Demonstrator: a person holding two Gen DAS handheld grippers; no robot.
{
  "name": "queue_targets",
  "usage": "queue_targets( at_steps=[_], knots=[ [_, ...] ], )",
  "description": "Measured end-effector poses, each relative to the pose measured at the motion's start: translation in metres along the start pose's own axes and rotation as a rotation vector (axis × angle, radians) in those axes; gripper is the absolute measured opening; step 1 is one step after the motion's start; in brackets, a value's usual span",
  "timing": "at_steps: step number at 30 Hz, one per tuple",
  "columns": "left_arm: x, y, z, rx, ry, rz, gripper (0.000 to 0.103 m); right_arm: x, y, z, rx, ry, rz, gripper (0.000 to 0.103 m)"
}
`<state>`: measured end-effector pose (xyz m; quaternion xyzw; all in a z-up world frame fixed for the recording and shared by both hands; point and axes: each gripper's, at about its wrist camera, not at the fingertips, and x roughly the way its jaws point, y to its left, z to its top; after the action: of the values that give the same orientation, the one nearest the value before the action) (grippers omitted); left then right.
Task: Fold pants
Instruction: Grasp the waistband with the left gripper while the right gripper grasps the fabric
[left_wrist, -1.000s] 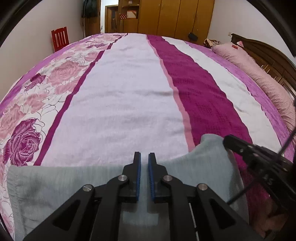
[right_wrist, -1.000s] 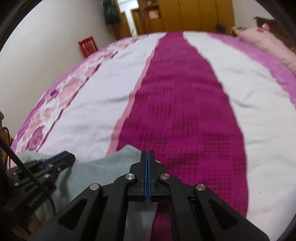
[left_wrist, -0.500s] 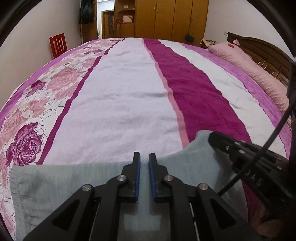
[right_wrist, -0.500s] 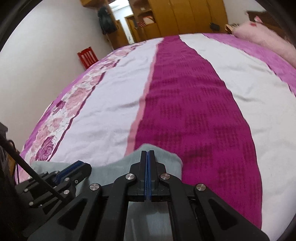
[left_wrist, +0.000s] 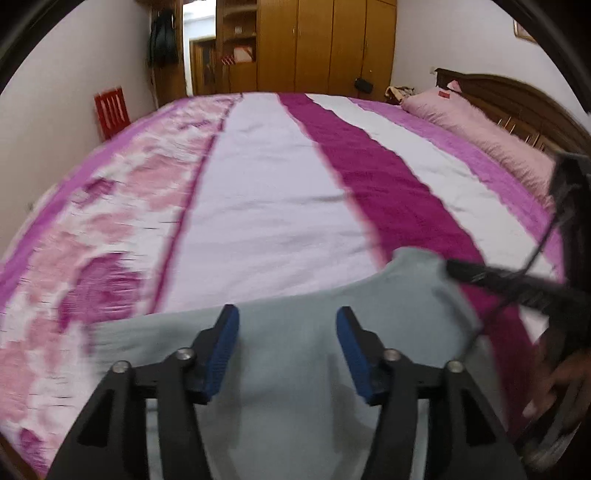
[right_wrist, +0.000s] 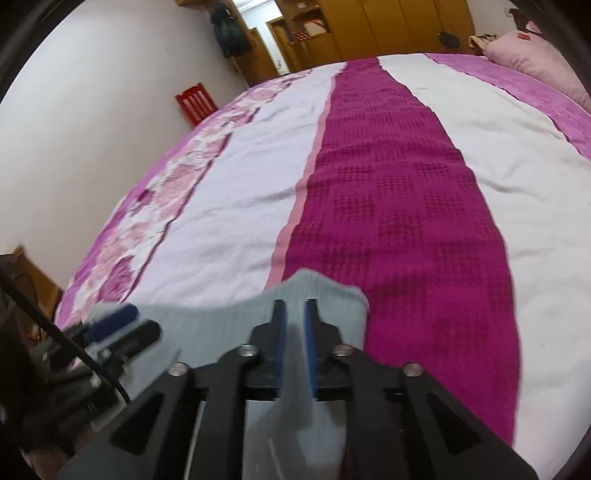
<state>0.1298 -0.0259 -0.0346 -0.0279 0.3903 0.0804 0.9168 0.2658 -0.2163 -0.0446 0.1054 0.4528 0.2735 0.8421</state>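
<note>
Both grippers are letting go after a fold: left gripper (left_wrist: 287, 330) jaws opening wide, clear of cloth; right gripper (right_wrist: 294, 321) jaws opening, still narrow, w/ fabric between. Pants (left_wrist: 295, 369) lie bottom-centre on bedspread (left_wrist: 258, 206). Next, prob.: lift clear, re-grip an edge for another fold.

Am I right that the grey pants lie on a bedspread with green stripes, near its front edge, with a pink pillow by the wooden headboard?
Not quite: the bedspread has magenta and white stripes, not green, as the right wrist view shows. The rest holds: the grey pants lie near its front edge, and a pink pillow sits by the wooden headboard.
</note>
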Motion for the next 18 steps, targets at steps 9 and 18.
queue_targets(
  at_steps=[9, 18],
  knots=[
    [-0.005, 0.080, -0.056, -0.105, 0.077, 0.119, 0.066, 0.008, -0.049, -0.029, 0.163, 0.103, 0.166, 0.032],
    [-0.001, 0.090, -0.055, -0.182, 0.083, 0.069, 0.068, 0.041, -0.045, -0.018, 0.168, 0.098, 0.274, 0.032]
  ],
)
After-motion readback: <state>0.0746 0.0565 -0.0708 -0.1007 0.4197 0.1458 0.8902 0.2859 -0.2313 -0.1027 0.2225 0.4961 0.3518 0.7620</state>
